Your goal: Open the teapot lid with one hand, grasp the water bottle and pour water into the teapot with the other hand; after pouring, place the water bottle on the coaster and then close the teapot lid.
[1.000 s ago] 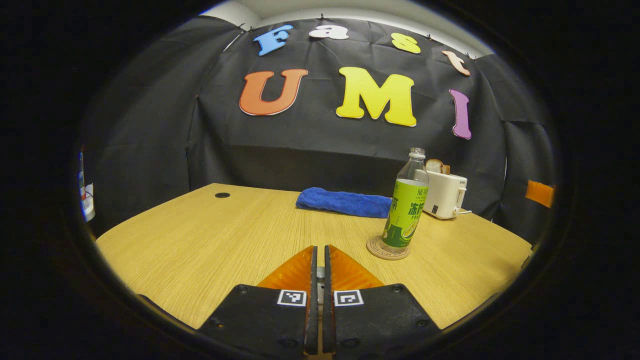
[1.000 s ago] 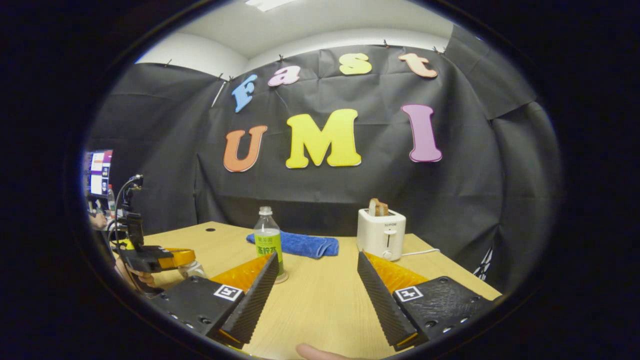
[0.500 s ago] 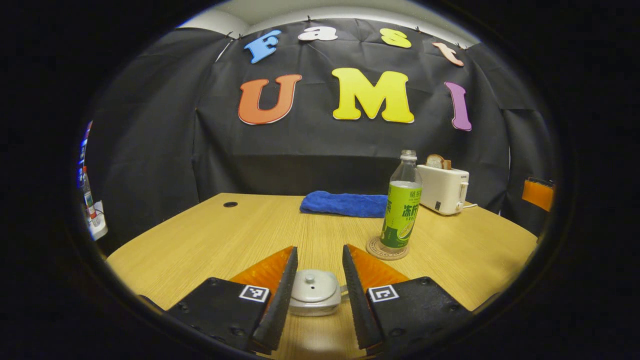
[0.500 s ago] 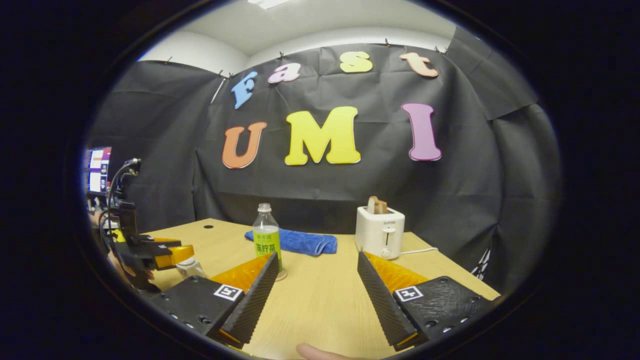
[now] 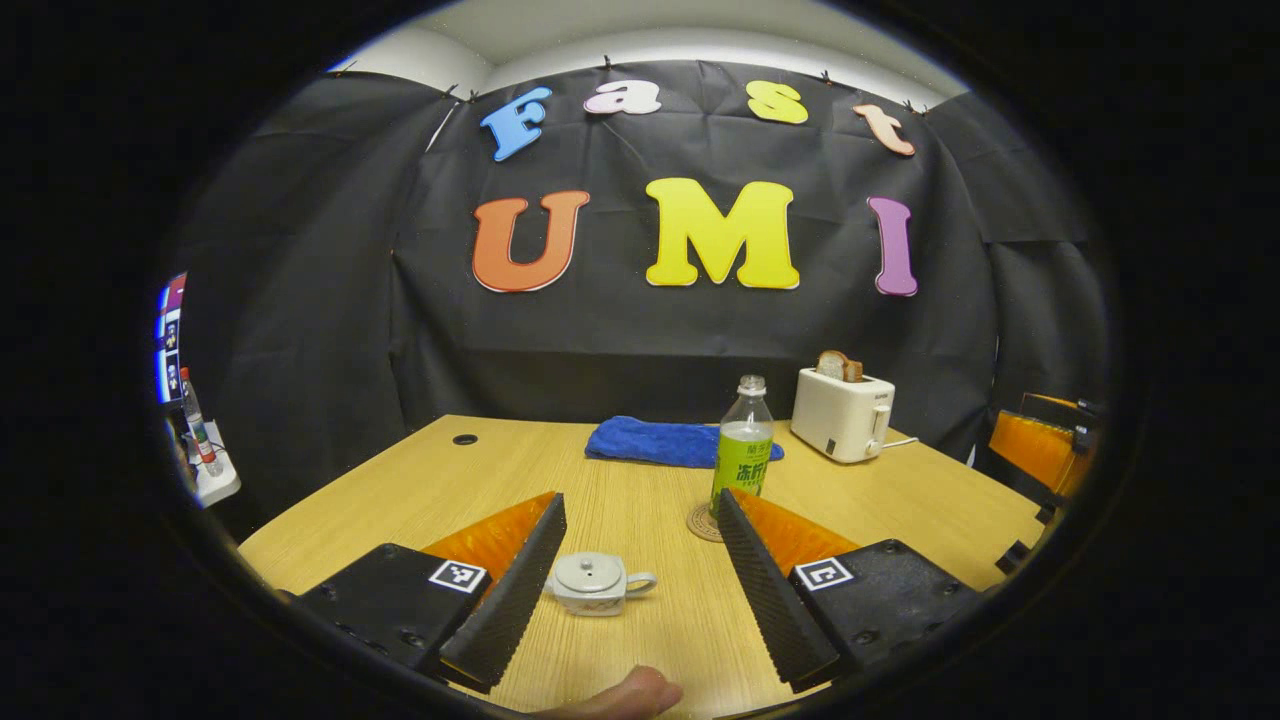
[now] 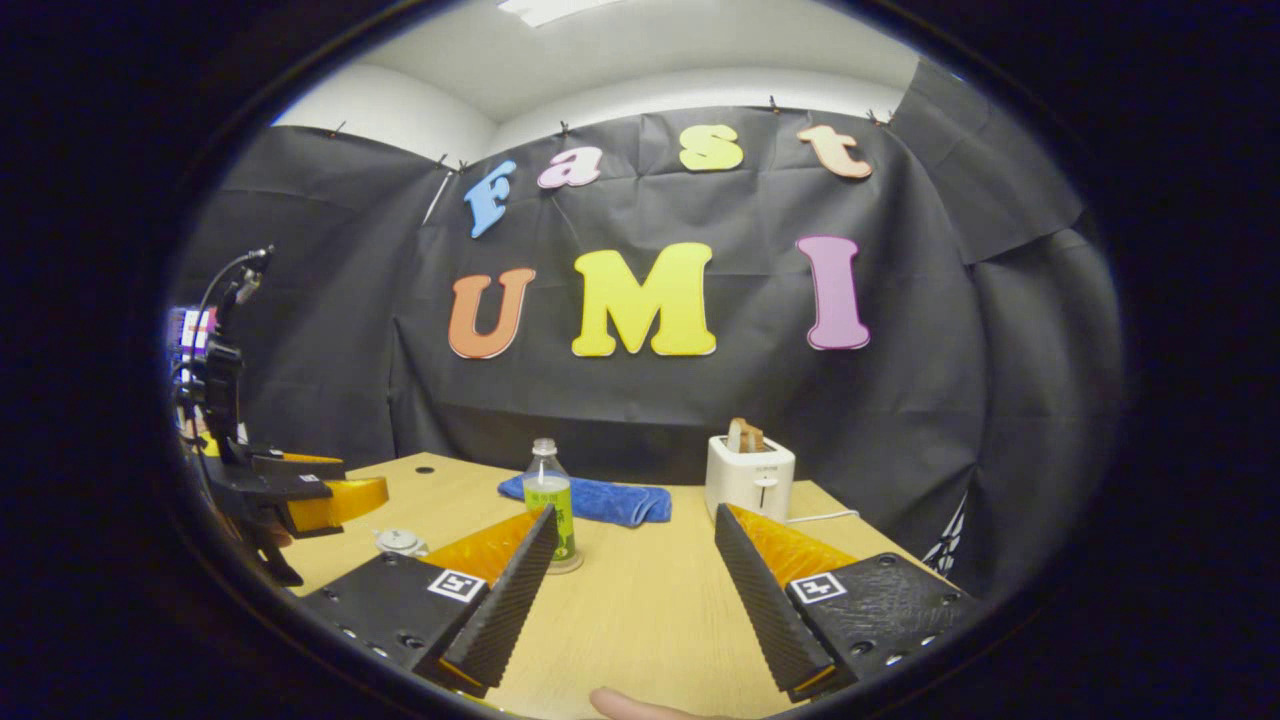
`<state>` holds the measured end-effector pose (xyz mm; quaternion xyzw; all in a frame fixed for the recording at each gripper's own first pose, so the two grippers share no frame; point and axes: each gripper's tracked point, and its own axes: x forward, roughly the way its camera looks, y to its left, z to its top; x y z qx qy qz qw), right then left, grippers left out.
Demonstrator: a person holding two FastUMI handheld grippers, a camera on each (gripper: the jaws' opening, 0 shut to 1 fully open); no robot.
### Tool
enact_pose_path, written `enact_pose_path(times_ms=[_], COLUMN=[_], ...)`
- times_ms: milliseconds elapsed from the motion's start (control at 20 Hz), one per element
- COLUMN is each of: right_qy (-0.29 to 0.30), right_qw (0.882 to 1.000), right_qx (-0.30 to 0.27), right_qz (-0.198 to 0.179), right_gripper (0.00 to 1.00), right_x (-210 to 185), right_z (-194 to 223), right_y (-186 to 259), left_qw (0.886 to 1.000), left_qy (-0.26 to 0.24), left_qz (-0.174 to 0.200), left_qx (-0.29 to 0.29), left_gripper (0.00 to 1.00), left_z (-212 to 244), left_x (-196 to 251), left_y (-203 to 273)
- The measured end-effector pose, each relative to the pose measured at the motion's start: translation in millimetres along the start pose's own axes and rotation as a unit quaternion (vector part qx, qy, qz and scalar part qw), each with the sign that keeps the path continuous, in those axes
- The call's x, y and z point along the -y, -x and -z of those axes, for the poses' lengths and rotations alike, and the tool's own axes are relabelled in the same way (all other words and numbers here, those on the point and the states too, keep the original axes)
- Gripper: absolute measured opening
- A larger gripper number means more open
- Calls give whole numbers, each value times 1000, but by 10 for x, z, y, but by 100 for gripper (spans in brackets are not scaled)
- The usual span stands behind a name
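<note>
Both tongs [image 5: 640, 590] [image 6: 630, 590] spread; right tongs partly hide the bottle [image 6: 552, 500] and teapot [image 6: 400, 541].

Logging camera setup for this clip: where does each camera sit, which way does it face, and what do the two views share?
Left gripper view: rides the left tongs, open, looking across the table over the lidded teapot; a fingertip shows at the bottom edge.
Right gripper view: rides the right tongs, open, facing the booth wall; the left tongs show far left.
Shared: water bottle on its coaster, blue towel, toaster.
</note>
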<state>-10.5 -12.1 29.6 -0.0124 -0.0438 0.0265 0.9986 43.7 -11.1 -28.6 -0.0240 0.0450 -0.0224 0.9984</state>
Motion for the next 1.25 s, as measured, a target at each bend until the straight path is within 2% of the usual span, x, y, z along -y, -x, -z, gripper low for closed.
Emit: enact_pose_path(times_ms=[100, 150, 200, 300, 350, 450, 600, 700, 1050, 1250], right_qy=[1, -1, -1, 3, 6, 9, 10, 18, 30, 30], right_qw=[1000, 1000, 999, 999, 999, 999, 999, 998, 998, 998], right_qx=[-14, -20, -28, -36, -38, -46, -54, -54, -48, -52], right_qz=[18, 23, 25, 25, 25, 17, -2, 0, 0, 1], right_gripper=[97, 96, 94, 97, 94, 94, 94, 95, 97, 97], right_x=[2, -24, -68, -125, -153, -233, -344, -339, -327, -324], right_z=[-1, 1, 13, 37, 55, 138, 232, 264, 273, 317], right_y=[119, 182, 250, 325, 356, 391, 427, 413, 383, 366], left_qw=[1000, 1000, 999, 999, 999, 999, 999, 1000, 1000, 998], left_qy=[-7, -5, 1, 11, 12, -3, -13, -15, -21, -49], left_qz=[-11, -14, -14, -6, -3, -3, 5, 7, -13, -28], left_qx=[17, 26, 31, 41, 46, 50, 40, 26, 12, 4], left_gripper=[97, 97, 97, 97, 97, 97, 96, 96, 97, 97], left_z=[-175, -255, -306, -375, -404, -429, -354, -274, -156, -87], left_x=[-39, -54, -42, -16, -2, -2, 72, 106, 57, 33], left_y=[221, 328, 435, 613, 679, 755, 737, 692, 571, 547])
